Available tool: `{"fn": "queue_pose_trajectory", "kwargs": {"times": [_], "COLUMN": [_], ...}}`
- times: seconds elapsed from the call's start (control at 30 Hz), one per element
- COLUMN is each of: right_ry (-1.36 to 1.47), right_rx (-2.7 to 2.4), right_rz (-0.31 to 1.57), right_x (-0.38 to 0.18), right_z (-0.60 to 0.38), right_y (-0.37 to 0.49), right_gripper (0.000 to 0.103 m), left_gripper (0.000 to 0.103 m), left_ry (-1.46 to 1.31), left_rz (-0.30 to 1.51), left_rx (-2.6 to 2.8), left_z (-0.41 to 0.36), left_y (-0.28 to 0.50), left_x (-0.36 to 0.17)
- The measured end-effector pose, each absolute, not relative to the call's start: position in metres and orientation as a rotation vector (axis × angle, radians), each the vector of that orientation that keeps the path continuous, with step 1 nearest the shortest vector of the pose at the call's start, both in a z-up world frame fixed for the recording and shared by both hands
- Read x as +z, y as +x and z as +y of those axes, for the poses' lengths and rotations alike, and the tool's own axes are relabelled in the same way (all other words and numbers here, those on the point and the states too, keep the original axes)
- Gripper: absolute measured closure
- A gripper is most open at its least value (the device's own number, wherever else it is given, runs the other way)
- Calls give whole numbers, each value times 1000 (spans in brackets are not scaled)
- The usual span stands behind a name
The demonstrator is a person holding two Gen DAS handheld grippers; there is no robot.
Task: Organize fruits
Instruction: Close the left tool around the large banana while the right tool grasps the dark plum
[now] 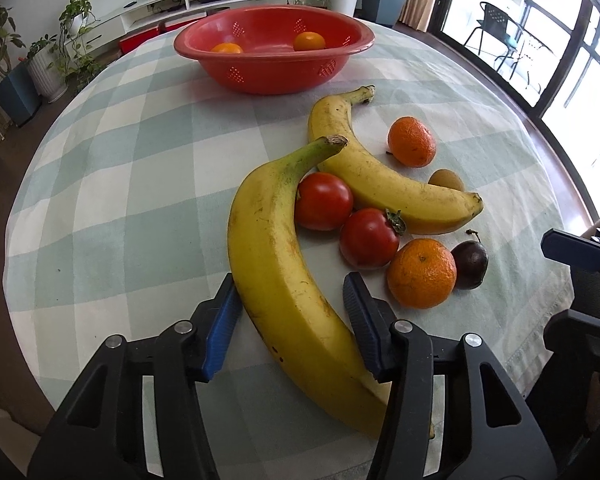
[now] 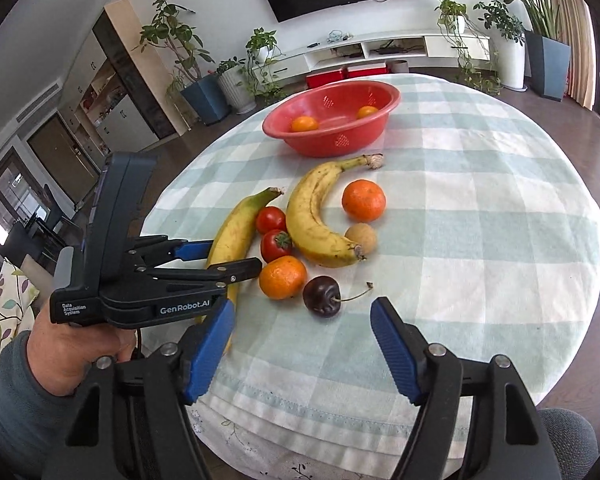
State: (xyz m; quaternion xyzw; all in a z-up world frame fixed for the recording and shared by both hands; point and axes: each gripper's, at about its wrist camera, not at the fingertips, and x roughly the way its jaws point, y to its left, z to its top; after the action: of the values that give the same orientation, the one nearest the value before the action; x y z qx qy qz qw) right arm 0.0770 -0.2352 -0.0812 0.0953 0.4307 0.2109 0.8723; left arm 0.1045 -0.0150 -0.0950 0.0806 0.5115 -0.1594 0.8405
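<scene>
L gripper (image 1: 290, 312) angled steeply down w/ jaws straddling near banana (image 1: 276, 264), pad contact unclear; R gripper (image 2: 302, 336) pitched down, jaws open, empty.

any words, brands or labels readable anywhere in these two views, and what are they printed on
"GenRobot.AI": white print on the side of the left gripper, seen from the right wrist view.
"Data Acquisition System": small white print on the same gripper's body, nearer the hand.
Nothing else is readable: no text shows on the red basket, the fruit or the checked tablecloth, and the items on the far shelf are too small to read.
</scene>
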Motion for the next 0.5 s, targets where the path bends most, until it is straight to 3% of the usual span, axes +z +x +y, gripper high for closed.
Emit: {"fn": "queue_pose_trajectory", "kwargs": {"times": [0.1,0.17,0.23,0.27,0.37,0.43,0.5], "right_ry": [189,172,153,140,85,58,42], "right_rx": [435,430,425,422,398,385,373], "right_rz": [905,902,894,892,901,918,934], "right_x": [-82,-80,-77,-76,-76,-80,-83], "right_z": [-236,-235,-233,-232,-229,-227,-226], "right_y": [78,78,77,78,80,81,84], "right_gripper": [29,29,29,29,30,32,34], "left_gripper": [52,47,31,31,39,58,59], "left_ry": [188,214,255,248,175,158,157], "left_rz": [1083,1093,1095,1097,1089,1084,1081], "left_rx": [-338,-327,-291,-298,-341,-363,-368], "left_z": [-17,-20,-22,-20,-9,-6,-5], "left_y": [104,106,109,110,111,109,108], "left_x": [-95,-98,-99,-100,-100,-97,-95]}}
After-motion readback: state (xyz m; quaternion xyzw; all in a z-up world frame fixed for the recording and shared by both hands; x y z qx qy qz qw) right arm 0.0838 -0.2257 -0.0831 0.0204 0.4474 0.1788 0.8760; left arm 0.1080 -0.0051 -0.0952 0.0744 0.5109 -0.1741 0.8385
